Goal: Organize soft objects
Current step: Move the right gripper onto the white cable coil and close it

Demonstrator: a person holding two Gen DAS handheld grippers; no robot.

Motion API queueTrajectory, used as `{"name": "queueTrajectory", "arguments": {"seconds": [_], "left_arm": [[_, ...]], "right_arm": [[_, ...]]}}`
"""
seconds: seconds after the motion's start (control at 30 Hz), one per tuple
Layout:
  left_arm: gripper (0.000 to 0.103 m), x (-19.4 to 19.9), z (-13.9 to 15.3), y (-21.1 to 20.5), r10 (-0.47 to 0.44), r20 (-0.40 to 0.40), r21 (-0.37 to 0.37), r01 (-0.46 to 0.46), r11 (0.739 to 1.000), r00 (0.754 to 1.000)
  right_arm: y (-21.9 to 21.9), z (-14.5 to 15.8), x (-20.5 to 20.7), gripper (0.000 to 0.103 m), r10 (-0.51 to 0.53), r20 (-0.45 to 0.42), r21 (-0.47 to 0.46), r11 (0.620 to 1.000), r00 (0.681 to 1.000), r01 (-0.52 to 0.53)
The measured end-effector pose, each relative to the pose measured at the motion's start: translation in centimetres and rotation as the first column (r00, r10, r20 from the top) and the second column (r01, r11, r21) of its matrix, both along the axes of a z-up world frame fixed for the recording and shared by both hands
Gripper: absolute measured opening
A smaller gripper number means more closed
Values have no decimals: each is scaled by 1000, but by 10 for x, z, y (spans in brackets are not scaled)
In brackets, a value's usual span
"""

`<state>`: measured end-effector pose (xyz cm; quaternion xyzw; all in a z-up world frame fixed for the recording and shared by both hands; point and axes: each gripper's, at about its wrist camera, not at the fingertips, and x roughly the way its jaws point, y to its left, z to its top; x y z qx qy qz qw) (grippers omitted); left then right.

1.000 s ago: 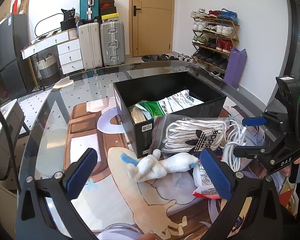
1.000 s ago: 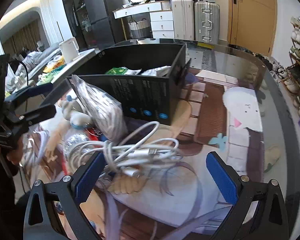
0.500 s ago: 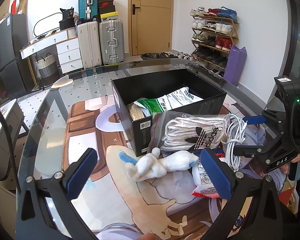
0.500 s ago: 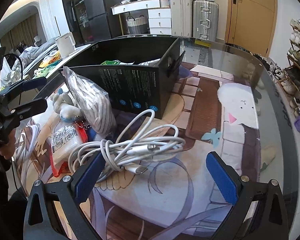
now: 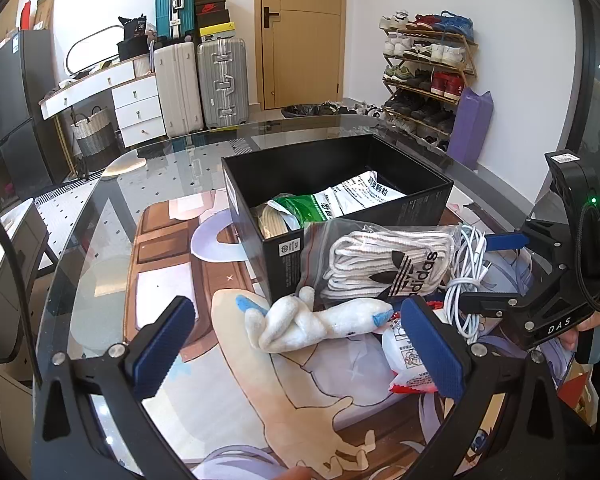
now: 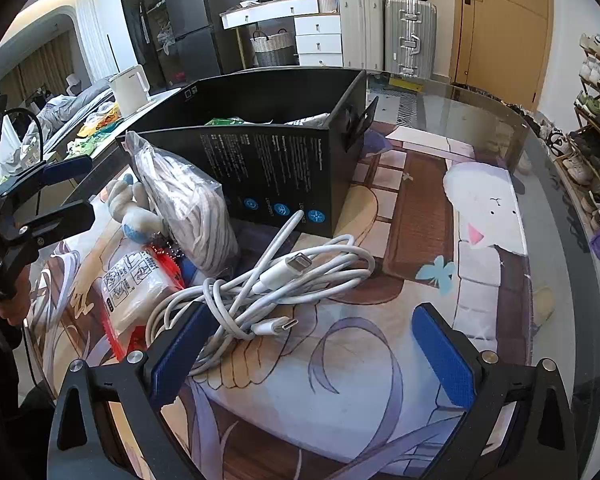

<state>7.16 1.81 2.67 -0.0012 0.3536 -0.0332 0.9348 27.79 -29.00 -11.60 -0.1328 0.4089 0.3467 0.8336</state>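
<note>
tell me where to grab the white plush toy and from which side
Grip the plush toy across its long, narrow body, just right of the knotted limbs. It lies sideways on the mat, clear on its near side, so the open left gripper could probably come straight in from the front; behind it leans the sock bag.

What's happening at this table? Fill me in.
A person holds two grippers over a glass table, both open and empty. The left gripper faces a white plush toy; the right gripper faces a coiled white cable. A bag of laces leans on a black box already holding packets. Nothing is gripped.
</note>
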Motion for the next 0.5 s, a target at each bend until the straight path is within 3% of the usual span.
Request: {"name": "queueTrajectory", "arguments": {"seconds": [0.23, 0.3, 0.43, 0.5], "left_arm": [[103, 0, -2, 0, -5, -4, 4, 5, 1000, 1000], [103, -1, -2, 0, -5, -4, 4, 5, 1000, 1000], [103, -1, -2, 1, -4, -4, 4, 4, 1000, 1000], [103, -1, -2, 1, -4, -4, 3, 4, 1000, 1000]], "right_arm": [[2, 0, 0, 98, 4, -6, 3, 1000, 1000, -4], [1, 3, -2, 79, 19, -4, 21, 1000, 1000, -19], [0, 7, -2, 59, 38, -25, 51, 998, 999, -37], [-2, 7, -1, 42, 40, -36, 66, 997, 999, -37]]}}
